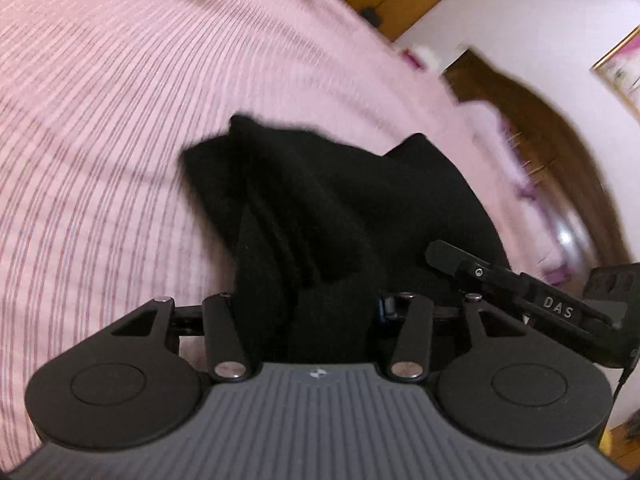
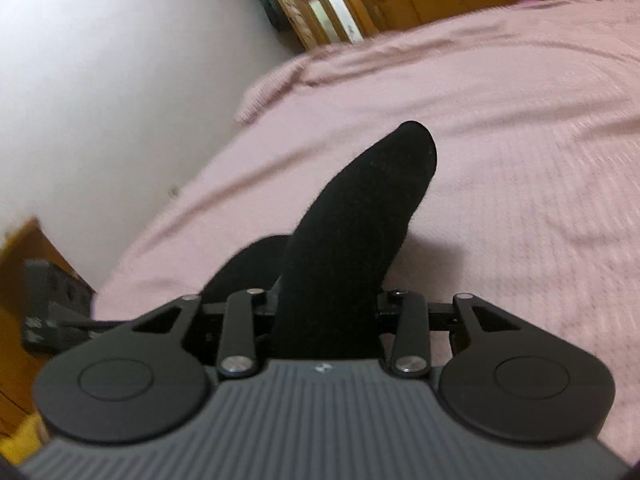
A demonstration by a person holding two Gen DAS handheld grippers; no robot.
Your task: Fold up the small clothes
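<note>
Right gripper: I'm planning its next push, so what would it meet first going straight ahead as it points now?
The black sock already between the right gripper jaws fills the line ahead; past its tip lies the pink bedspread. Depth is unclear.

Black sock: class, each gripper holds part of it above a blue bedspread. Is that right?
One detail is wrong: the bedspread is pink, not blue, as the right wrist view shows. The black sock does sit in the right gripper and the left gripper.

Pink bedspread (image 2: 500,128); black sock (image 2: 352,216) partly resting.
</note>
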